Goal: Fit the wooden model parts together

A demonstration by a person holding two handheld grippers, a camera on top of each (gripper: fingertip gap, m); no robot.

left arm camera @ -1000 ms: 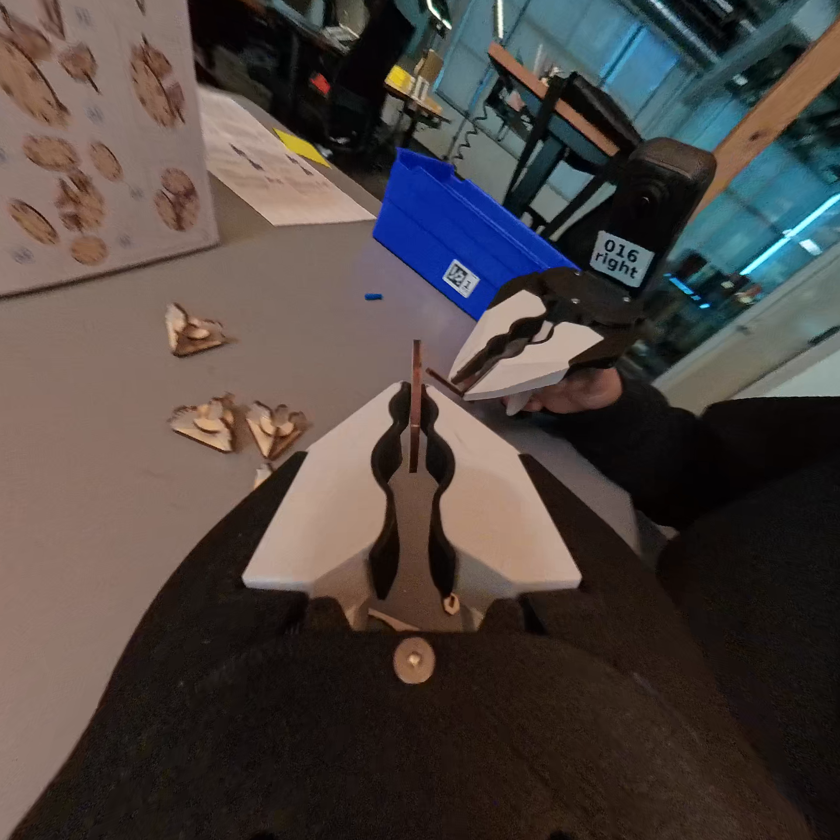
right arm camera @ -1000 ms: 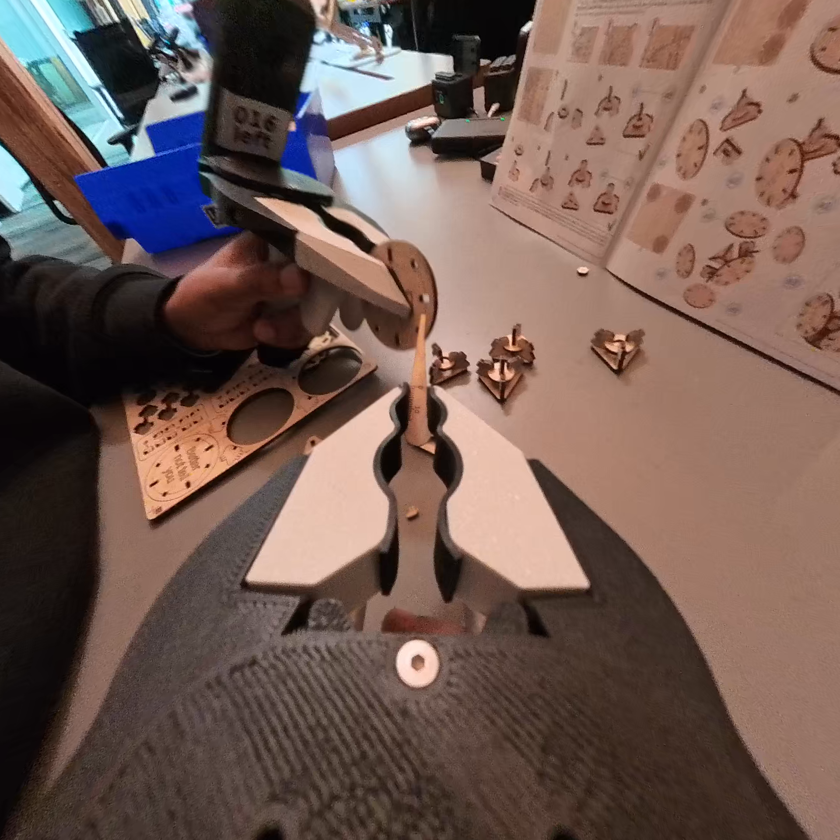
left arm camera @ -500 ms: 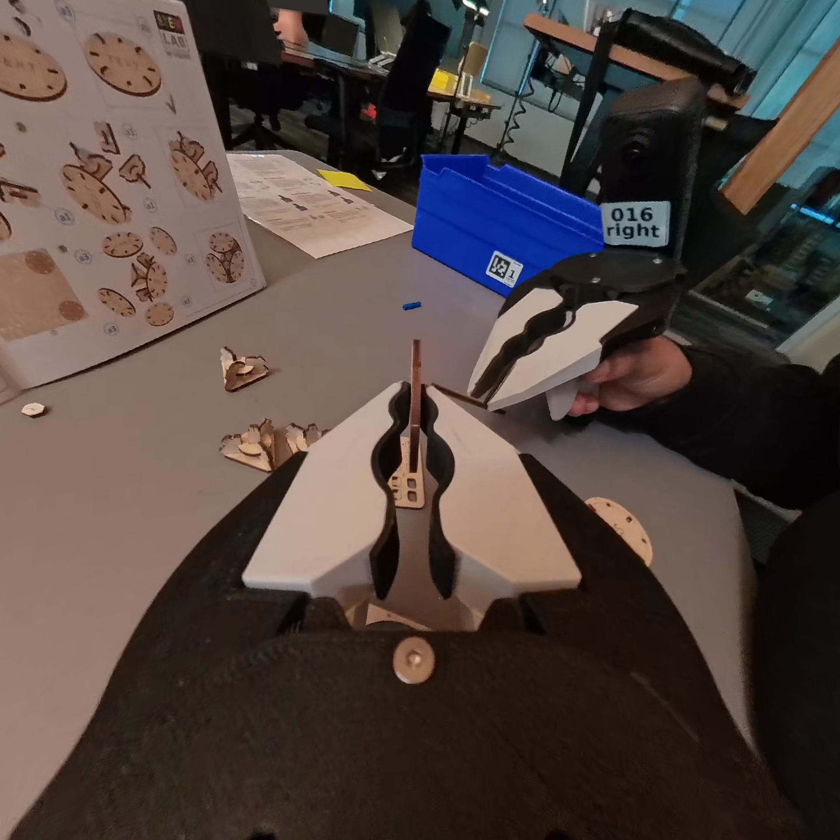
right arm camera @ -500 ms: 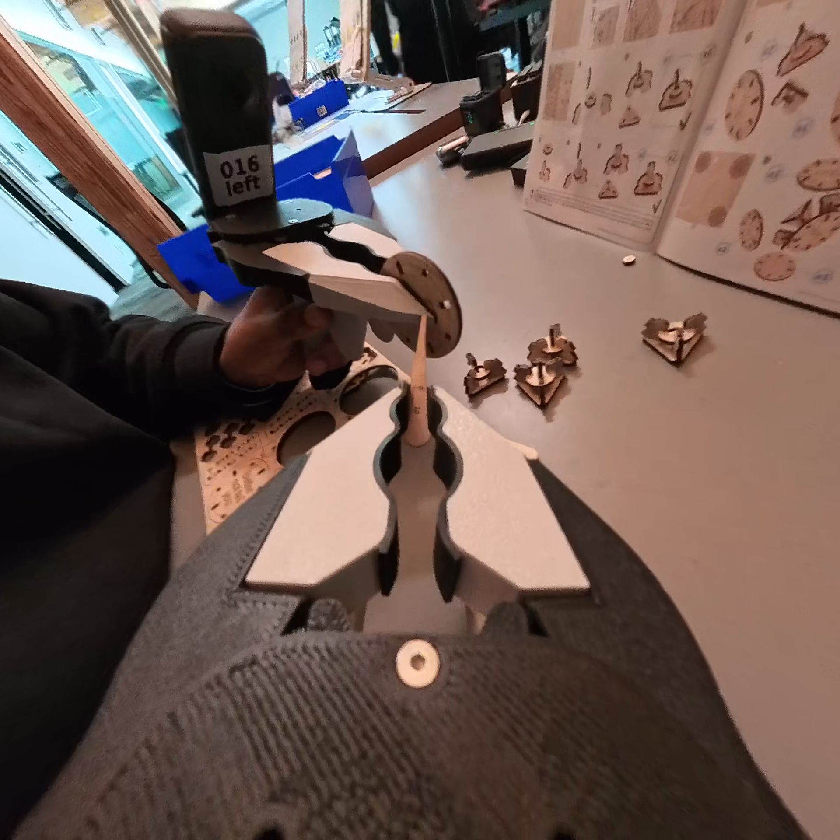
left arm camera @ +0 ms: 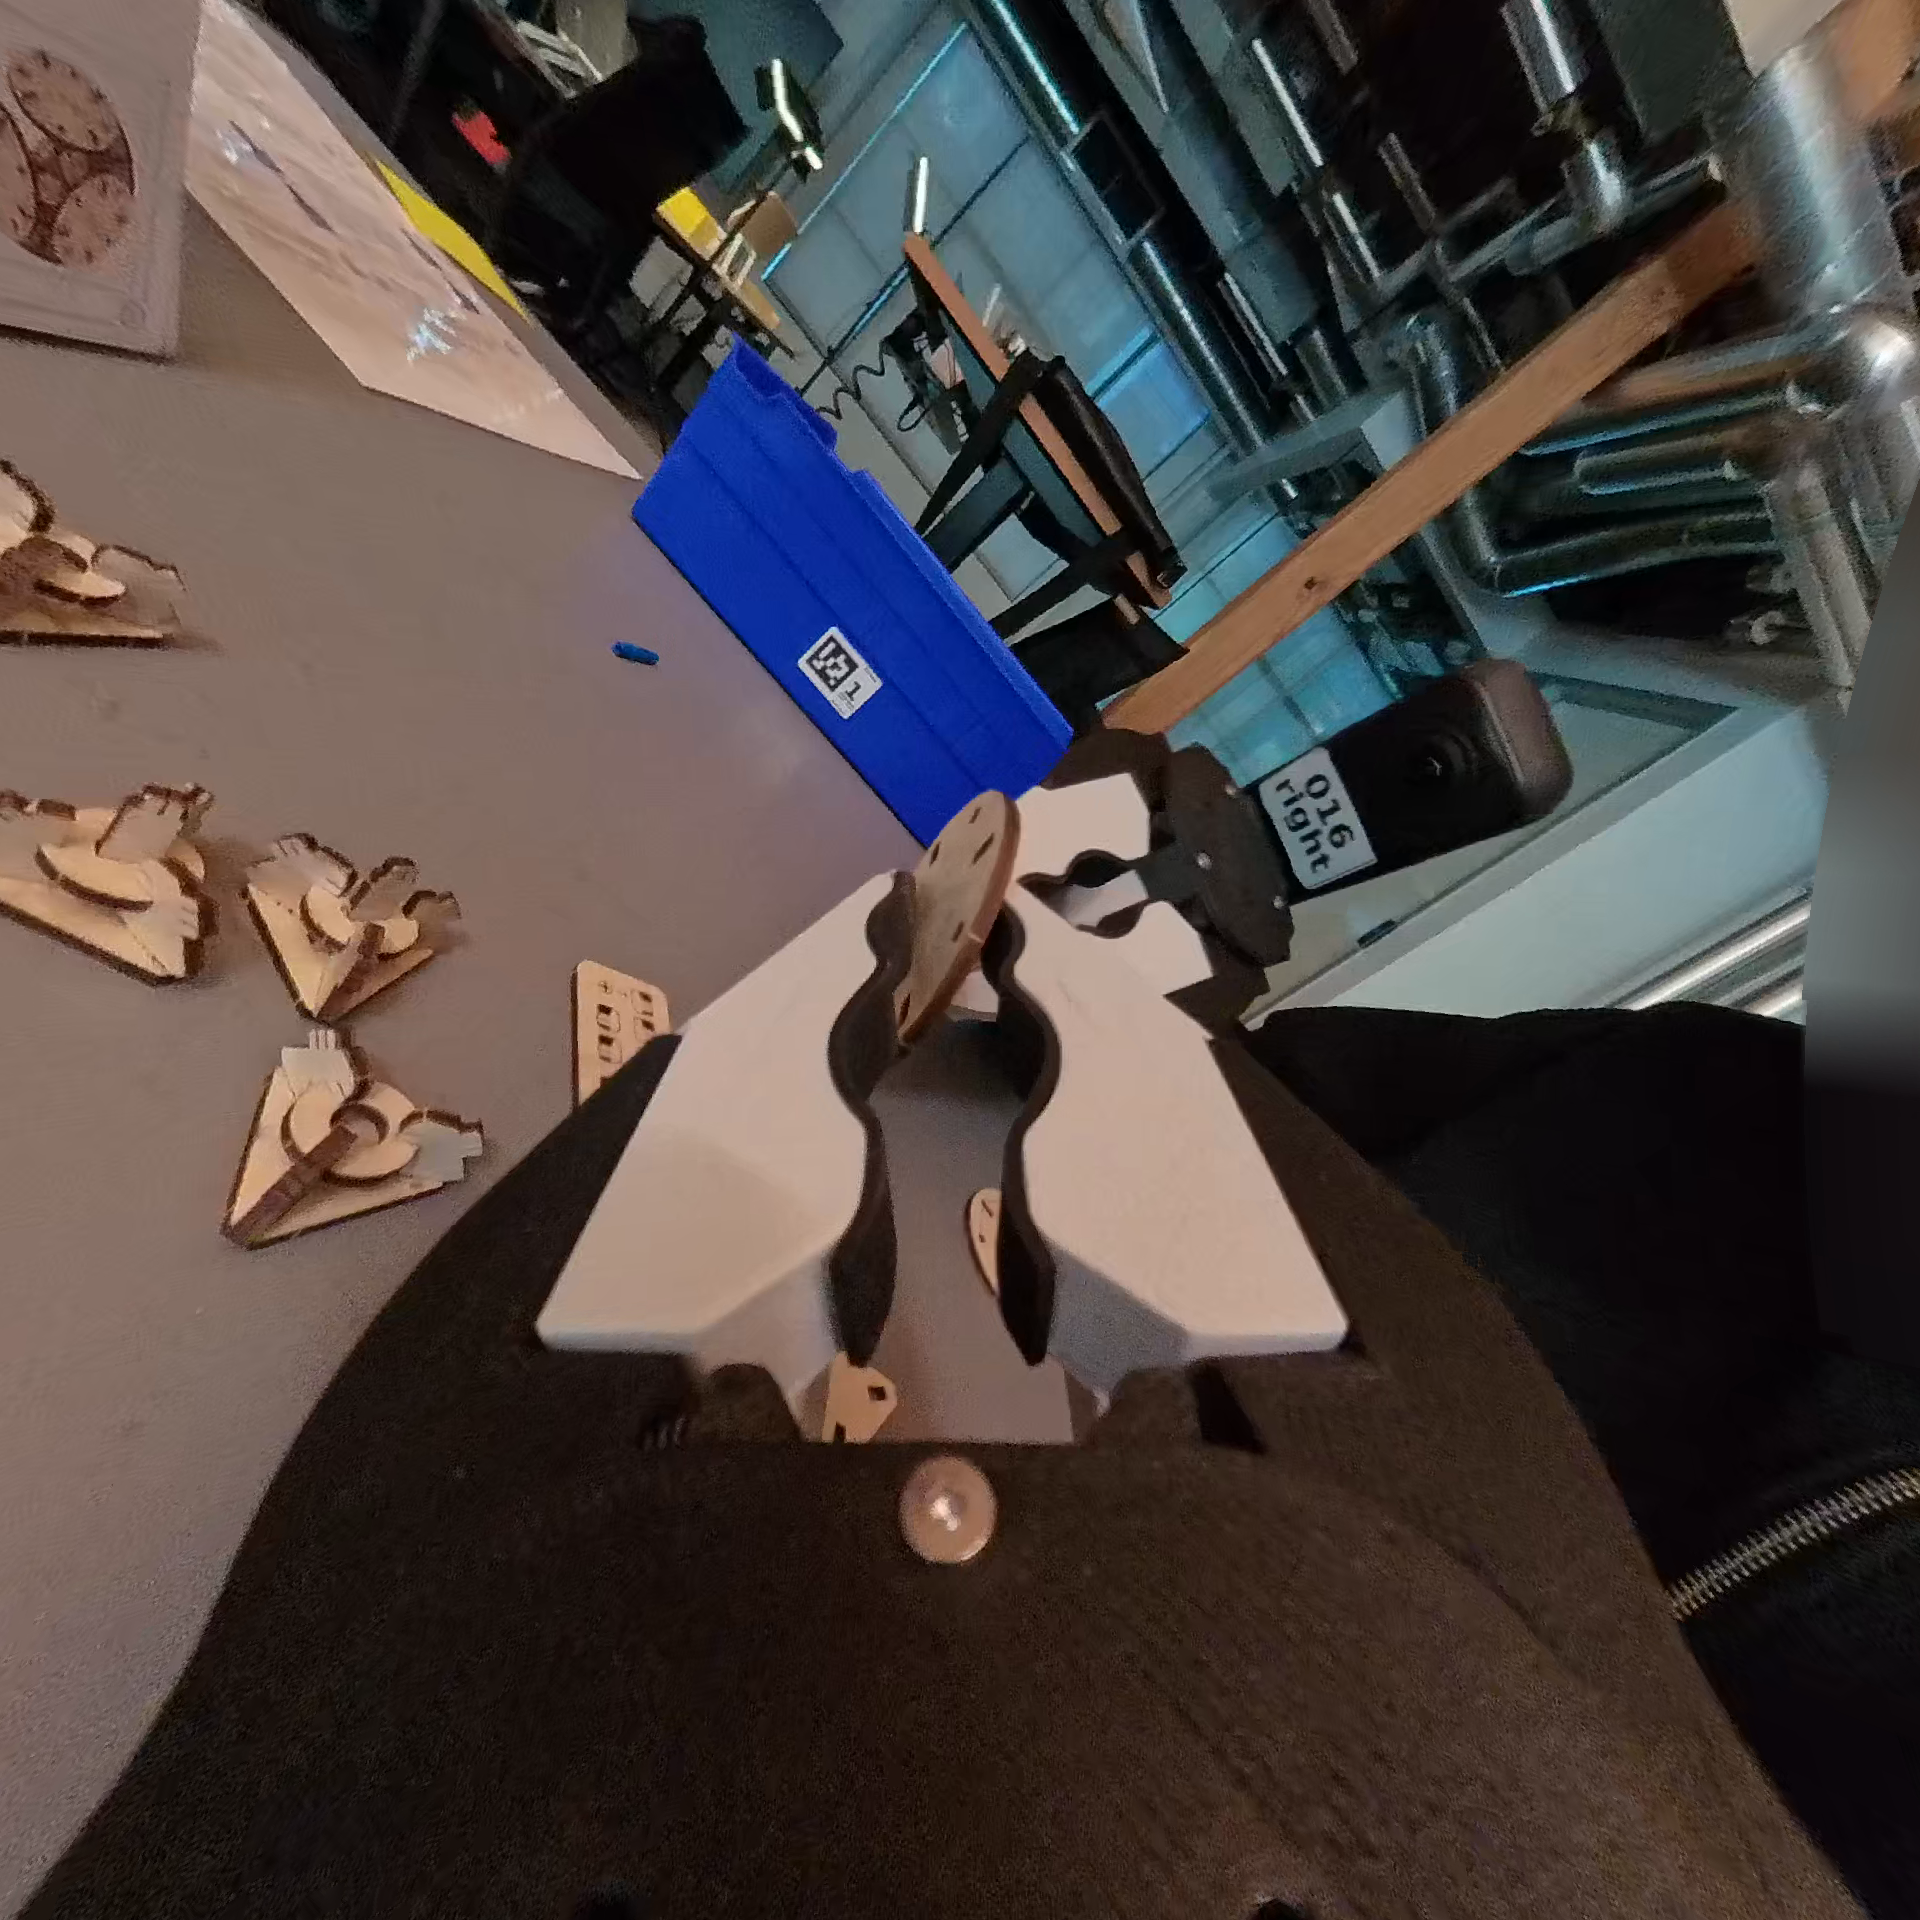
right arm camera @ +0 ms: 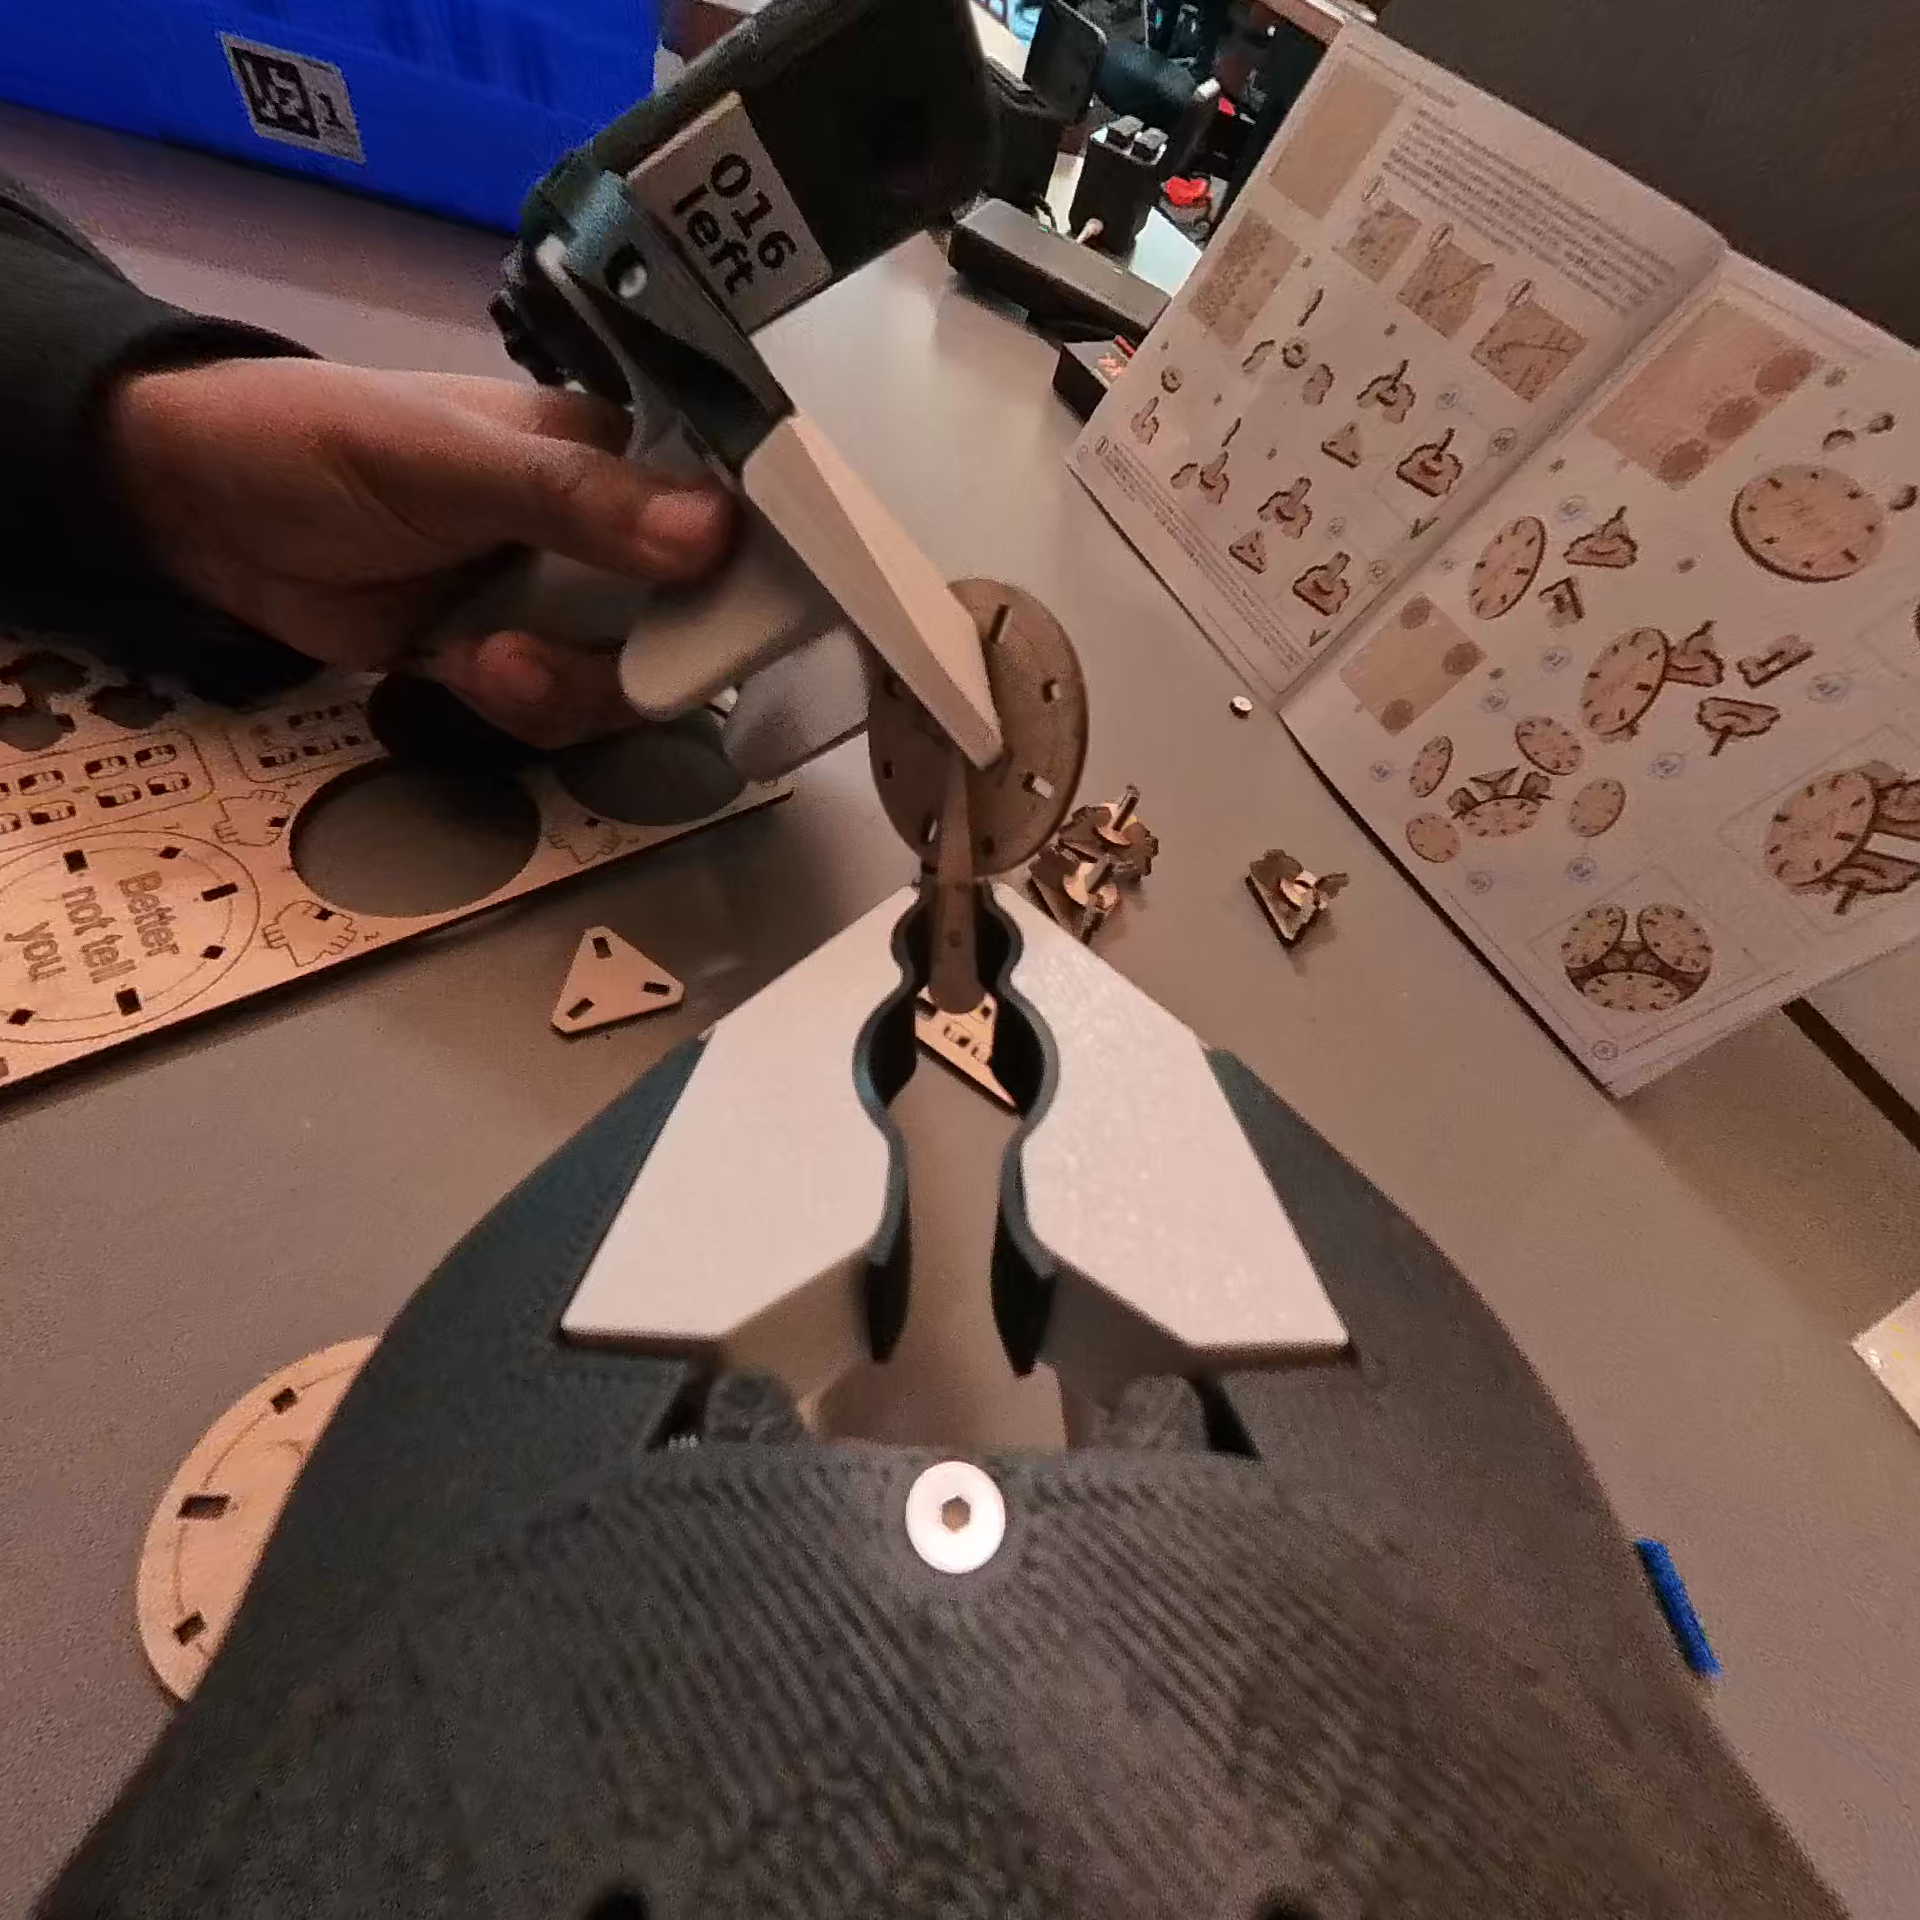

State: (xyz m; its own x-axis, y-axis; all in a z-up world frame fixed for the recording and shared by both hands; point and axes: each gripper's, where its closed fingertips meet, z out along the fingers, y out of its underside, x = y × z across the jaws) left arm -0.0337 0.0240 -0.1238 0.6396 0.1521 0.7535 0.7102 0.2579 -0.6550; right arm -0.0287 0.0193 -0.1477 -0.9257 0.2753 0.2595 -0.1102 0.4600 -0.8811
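Above the grey table (right arm camera: 1351, 1143): a wooden disc (left arm camera: 971, 883) between two grippers.
From left: a cut-out sheet (right arm camera: 208, 831) lies flat. At centre, the left gripper (left arm camera: 940, 935), clamped on the disc half a second ago, now has its jaws apart, and the disc leans tilted in the gap instead of standing upright. The right gripper (right arm camera: 951, 914) has its jaws clamped on a thin strip (right arm camera: 951, 883) whose tip meets the disc. Small assemblies (right arm camera: 1091, 852) and an open booklet (right arm camera: 1558, 520) lie to the right.
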